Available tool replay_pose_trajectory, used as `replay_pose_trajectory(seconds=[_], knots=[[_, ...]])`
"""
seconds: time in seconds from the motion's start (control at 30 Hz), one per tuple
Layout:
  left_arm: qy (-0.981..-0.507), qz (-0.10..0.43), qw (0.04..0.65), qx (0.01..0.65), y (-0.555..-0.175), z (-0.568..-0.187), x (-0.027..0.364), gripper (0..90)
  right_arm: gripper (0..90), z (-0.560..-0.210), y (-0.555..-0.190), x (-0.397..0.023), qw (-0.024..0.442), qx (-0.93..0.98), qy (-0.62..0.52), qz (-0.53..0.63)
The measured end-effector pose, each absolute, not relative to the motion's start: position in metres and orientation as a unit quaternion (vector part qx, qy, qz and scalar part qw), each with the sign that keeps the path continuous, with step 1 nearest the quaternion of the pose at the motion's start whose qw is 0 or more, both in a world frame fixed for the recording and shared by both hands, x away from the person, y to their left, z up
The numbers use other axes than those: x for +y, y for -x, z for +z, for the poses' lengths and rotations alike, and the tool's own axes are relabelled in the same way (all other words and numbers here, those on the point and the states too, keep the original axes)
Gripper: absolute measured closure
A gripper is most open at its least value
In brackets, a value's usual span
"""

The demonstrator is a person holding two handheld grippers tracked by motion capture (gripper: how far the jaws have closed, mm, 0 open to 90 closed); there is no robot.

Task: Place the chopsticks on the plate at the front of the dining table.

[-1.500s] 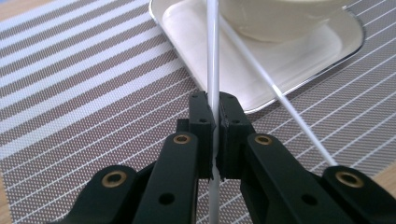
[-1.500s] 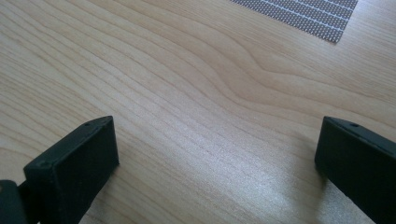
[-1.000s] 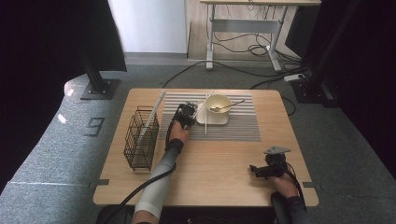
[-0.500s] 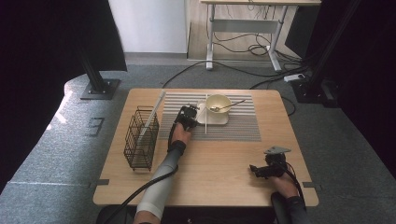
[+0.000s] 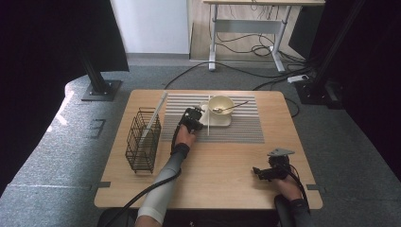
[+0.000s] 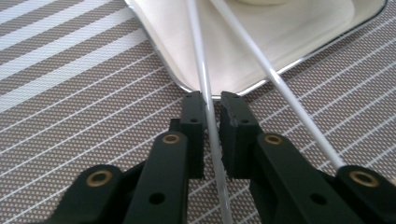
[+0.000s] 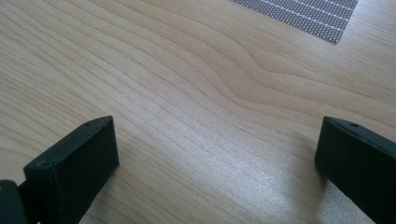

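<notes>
My left gripper (image 5: pixel 193 115) rests low on the striped placemat (image 5: pixel 246 127), at the near left corner of a cream square plate (image 6: pixel 243 42). Two thin white chopsticks lie across that corner. One chopstick (image 6: pixel 198 56) runs between my left gripper's (image 6: pixel 212 100) jaws, which have just been opening; a small gap shows beside it, so the pads are not pressing on it. The other chopstick (image 6: pixel 261 60) passes to the right of the jaws. A cream bowl (image 5: pixel 221 104) with a spoon (image 5: pixel 232 106) sits on the plate. My right gripper (image 5: pixel 257 171) (image 7: pixel 217 135) is open over bare wood near the table's front right.
A black wire basket (image 5: pixel 143 139) stands at the table's left, with a long pale flat piece (image 5: pixel 156 113) leaning in it. The wooden tabletop (image 5: pixel 222 161) stretches between the placemat and the front edge. Cables and a desk frame (image 5: pixel 246 28) lie on the floor beyond.
</notes>
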State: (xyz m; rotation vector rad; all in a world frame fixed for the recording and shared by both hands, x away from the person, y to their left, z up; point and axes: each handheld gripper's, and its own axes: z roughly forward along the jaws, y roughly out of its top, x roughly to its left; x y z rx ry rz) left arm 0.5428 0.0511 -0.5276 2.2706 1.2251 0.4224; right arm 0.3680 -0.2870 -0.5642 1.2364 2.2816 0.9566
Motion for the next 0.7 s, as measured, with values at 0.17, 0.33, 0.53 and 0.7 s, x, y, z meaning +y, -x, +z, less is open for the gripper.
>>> replay_pose_trajectory(seconds=[0.17,0.33,0.53,0.7], knots=[[-0.840,0.156,0.260,0.449,-0.5410,-0.5284,0.0483,75.8,0.0,-0.5642,-0.3680,-0.2870,0.187,0.810,-0.439,0.340],[-0.842,0.150,0.264,0.445,-0.5393,-0.5282,0.0463,74.5,0.0,-0.5642,-0.3680,-0.2870,0.187,0.810,-0.439,0.340],[-0.843,0.146,0.272,0.440,-0.5361,-0.5277,0.0426,69.2,0.0,-0.5642,-0.3680,-0.2869,0.187,0.810,-0.439,0.340],[-0.843,0.149,0.275,0.438,-0.5348,-0.5254,0.0431,67.1,0.0,-0.5641,-0.3682,-0.2864,0.187,0.810,-0.440,0.339]])
